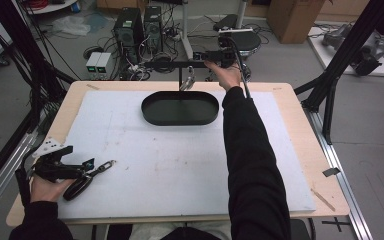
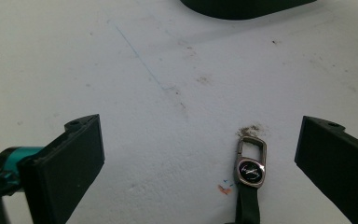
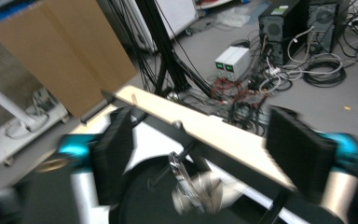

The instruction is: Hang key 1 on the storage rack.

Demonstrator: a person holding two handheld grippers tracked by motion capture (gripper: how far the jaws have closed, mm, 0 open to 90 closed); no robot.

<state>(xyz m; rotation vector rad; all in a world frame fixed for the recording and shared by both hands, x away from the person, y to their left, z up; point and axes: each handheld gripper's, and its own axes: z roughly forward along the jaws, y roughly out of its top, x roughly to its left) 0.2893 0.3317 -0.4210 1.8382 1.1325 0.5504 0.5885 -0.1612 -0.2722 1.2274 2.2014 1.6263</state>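
Computer towers (image 1: 139, 26), cardboard box (image 1: 294, 17) on floor.

Left hand (image 1: 45, 187) sat low at the near left corner, palm curled round the left gripper (image 1: 92, 167), which lay nearly level and pointed right, toward the middle. In the left gripper view its two black jaws stood wide apart, pads facing each other, nothing pressed between them. Left sleeve dark, forearm barely in from the bottom edge. Right arm stretched long and straight up the right half, dark sleeve to the wrist, right hand (image 1: 227, 76) at the far edge gripping the right gripper (image 1: 200, 57), held raised and pointing left. In the right gripper view its jaws stood apart, blurred, pads clear of any contact
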